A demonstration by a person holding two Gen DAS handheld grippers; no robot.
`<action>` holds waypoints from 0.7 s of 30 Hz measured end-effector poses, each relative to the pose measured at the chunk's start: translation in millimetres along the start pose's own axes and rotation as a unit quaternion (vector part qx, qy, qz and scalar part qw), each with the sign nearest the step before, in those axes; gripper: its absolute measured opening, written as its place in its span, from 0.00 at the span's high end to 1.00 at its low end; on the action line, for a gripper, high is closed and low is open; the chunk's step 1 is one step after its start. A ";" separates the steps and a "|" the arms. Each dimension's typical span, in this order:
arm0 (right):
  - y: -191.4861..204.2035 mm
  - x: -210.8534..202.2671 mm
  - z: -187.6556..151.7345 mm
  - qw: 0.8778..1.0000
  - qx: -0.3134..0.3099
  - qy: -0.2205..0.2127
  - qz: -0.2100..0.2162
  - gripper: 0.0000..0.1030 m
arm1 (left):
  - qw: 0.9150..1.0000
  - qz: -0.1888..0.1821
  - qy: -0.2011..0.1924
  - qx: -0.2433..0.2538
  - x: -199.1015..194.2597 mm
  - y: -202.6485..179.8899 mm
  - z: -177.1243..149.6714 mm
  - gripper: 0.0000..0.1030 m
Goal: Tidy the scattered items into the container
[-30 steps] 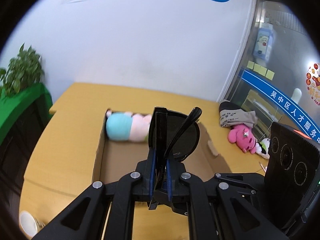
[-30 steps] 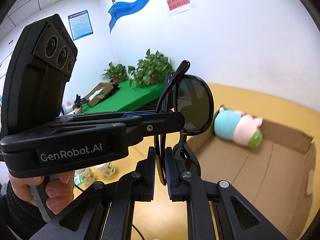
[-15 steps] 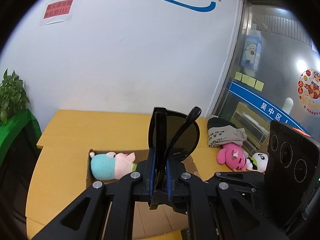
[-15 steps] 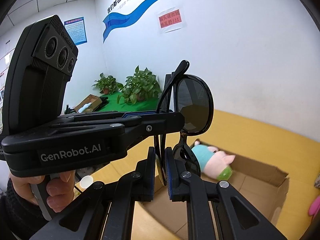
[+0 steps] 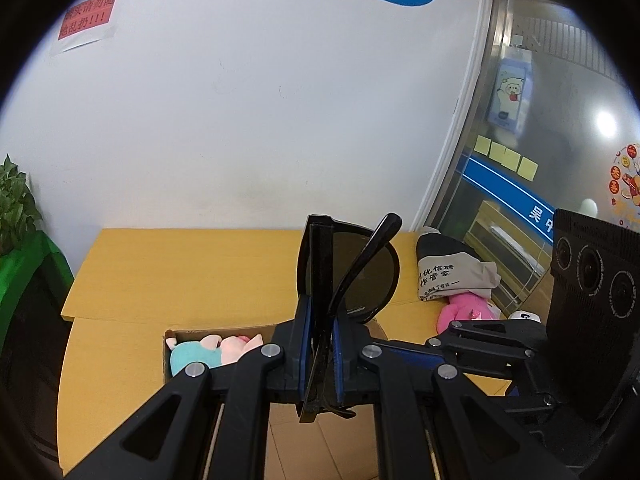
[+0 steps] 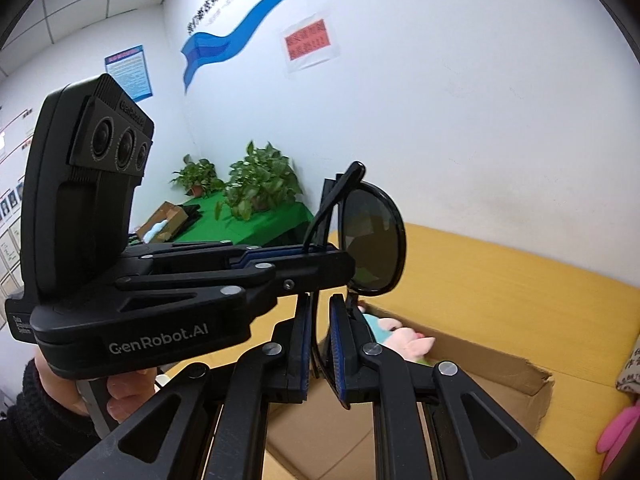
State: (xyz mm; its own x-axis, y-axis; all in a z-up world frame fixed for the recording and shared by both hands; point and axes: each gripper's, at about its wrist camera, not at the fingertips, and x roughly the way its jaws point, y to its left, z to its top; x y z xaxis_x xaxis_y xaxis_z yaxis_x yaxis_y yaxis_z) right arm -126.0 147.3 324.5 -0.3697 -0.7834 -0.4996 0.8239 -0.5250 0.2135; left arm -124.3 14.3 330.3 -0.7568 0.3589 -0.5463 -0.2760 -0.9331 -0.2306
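Observation:
Black folded sunglasses (image 5: 360, 272) stand upright between both grippers, high above the open cardboard box (image 5: 180, 334). My left gripper (image 5: 319, 316) is shut on the sunglasses. My right gripper (image 6: 319, 320) has its jaws slightly parted around the sunglasses (image 6: 372, 240), with a thin gap on each side. The left gripper (image 6: 320, 258) reaches in from the left in the right wrist view. A teal and pink plush (image 5: 200, 354) lies inside the box (image 6: 500, 364), also seen in the right wrist view (image 6: 404, 334).
A pink plush (image 5: 460, 312) and a grey cloth bag (image 5: 452, 276) lie on the yellow table (image 5: 192, 268) right of the box. Potted plants (image 6: 260, 184) stand on a green table at the left. A white wall is behind.
Both grippers have risen with the sunglasses, so the box now sits lower and farther. The right gripper's jaws have parted slightly off the sunglasses.

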 end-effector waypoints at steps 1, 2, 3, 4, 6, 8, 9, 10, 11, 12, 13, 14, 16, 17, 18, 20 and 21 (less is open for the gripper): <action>-6.1 3.2 1.6 1.000 0.004 0.004 0.001 0.91 | 1.000 -0.002 0.004 -0.004 7.7 1.1 2.3 0.92; -12.8 7.3 2.0 1.000 0.010 0.009 0.004 0.91 | 1.000 -0.004 0.010 -0.007 15.5 2.3 3.9 0.92; -20.2 12.3 1.5 1.000 0.016 0.015 0.009 0.91 | 1.000 -0.004 0.015 -0.009 24.2 3.3 5.2 0.92; -25.9 17.1 -0.3 1.000 0.021 0.020 0.013 0.91 | 1.000 0.001 0.020 -0.012 33.2 4.3 6.4 0.92; -42.3 27.7 -3.8 0.999 0.035 0.029 0.019 0.91 | 0.999 0.009 0.032 -0.019 51.5 7.1 6.6 0.92; -57.7 36.7 -10.1 0.998 0.049 0.036 0.023 0.91 | 0.999 0.012 0.043 -0.029 70.7 10.0 5.3 0.92; -64.6 42.9 -12.2 0.997 0.055 0.039 0.024 0.91 | 0.998 0.011 0.049 -0.033 80.9 11.3 4.6 0.92; -71.1 48.2 -15.0 0.997 0.060 0.043 0.024 0.91 | 0.998 0.011 0.053 -0.036 90.8 12.4 3.3 0.92; -78.9 53.3 -17.6 0.996 0.065 0.047 0.024 0.91 | 0.998 0.012 0.058 -0.037 100.3 13.1 1.6 0.92; -86.8 59.3 -21.5 0.996 0.071 0.052 0.024 0.91 | 0.997 0.012 0.063 -0.039 110.5 14.0 -0.2 0.92; -92.9 65.0 -25.6 0.995 0.076 0.056 0.026 0.91 | 0.997 0.007 0.069 -0.042 120.4 14.8 -2.2 0.92; -98.9 70.4 -29.4 0.995 0.080 0.060 0.025 0.91 | 0.996 0.000 0.075 -0.046 130.1 15.2 -3.9 0.92; -111.5 79.2 -34.0 0.994 0.089 0.065 0.023 0.91 | 0.995 0.003 0.085 -0.045 150.9 14.6 -8.3 0.92; -118.6 85.1 -38.0 0.993 0.095 0.069 0.021 0.91 | 0.995 0.004 0.090 -0.044 160.5 14.9 -10.5 0.92; -125.1 90.4 -41.8 0.992 0.099 0.073 0.020 0.91 | 0.994 0.003 0.096 -0.046 170.9 16.9 -13.1 0.92; -139.1 101.7 -50.8 0.990 0.112 0.081 0.020 0.91 | 0.993 -0.001 0.109 -0.054 191.6 23.0 -18.9 0.92; -145.7 107.2 -55.3 0.989 0.118 0.084 0.021 0.91 | 0.992 -0.004 0.115 -0.059 201.8 26.1 -22.3 0.92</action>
State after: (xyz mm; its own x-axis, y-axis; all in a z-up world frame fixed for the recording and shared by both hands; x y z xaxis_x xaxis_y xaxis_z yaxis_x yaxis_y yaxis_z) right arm -261.9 158.2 193.4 -0.2444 -0.7502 -0.6144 0.7061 -0.5719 0.4175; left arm -271.1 62.8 196.1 -0.5967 0.3743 -0.7099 -0.1993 -0.9260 -0.3207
